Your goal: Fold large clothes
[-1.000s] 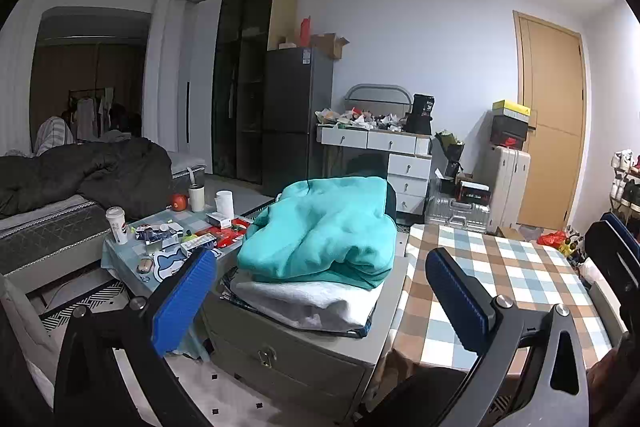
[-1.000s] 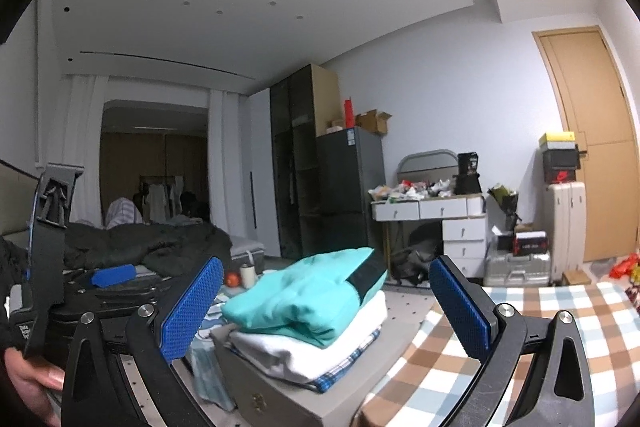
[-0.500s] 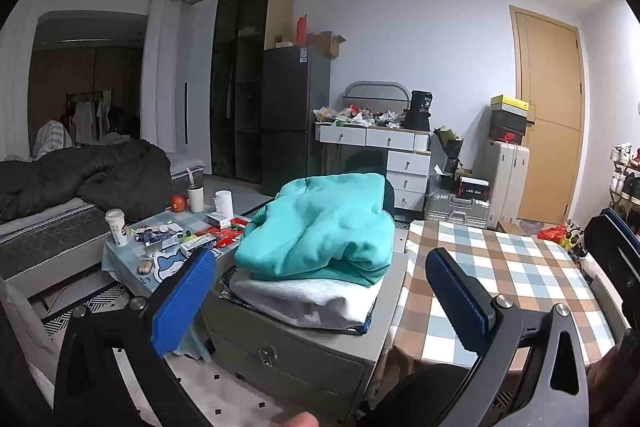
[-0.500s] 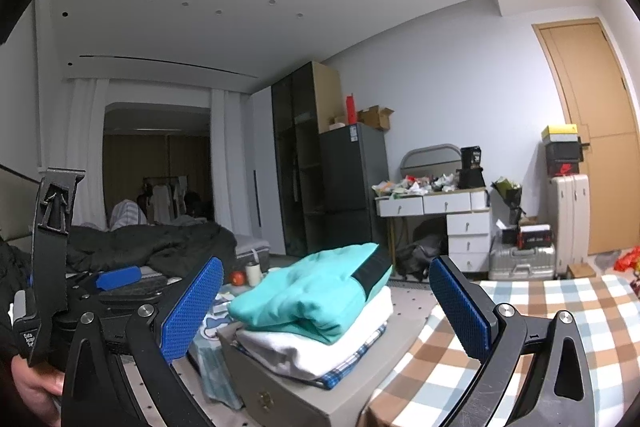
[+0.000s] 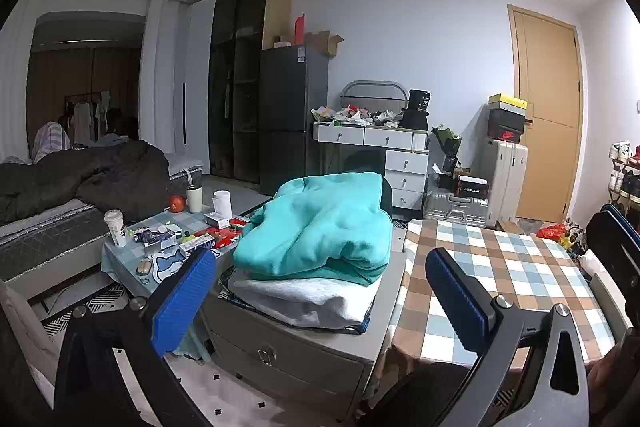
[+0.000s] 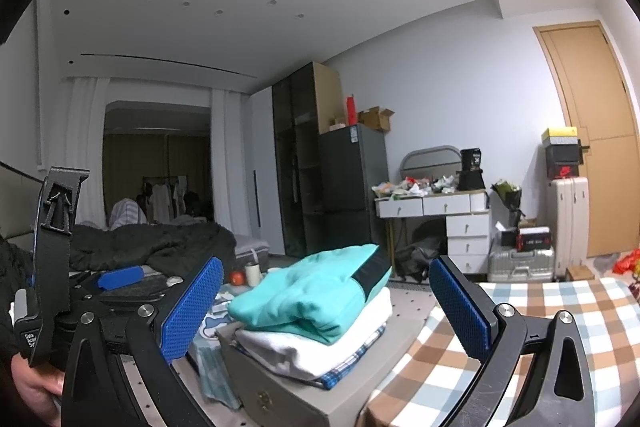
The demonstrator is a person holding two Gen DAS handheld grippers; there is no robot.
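White walls, wooden door, dark wardrobe, cluttered white dresser.

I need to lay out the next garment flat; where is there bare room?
The checked tablecloth, right of the clothes stack, lies bare to its far edge. The low table, left of the stack, is crowded with cups and packets.

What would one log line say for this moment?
left gripper: open, empty | right gripper: open, empty | teal garment: folded, top of pile | pile on grey chest | checked tablecloth: bare
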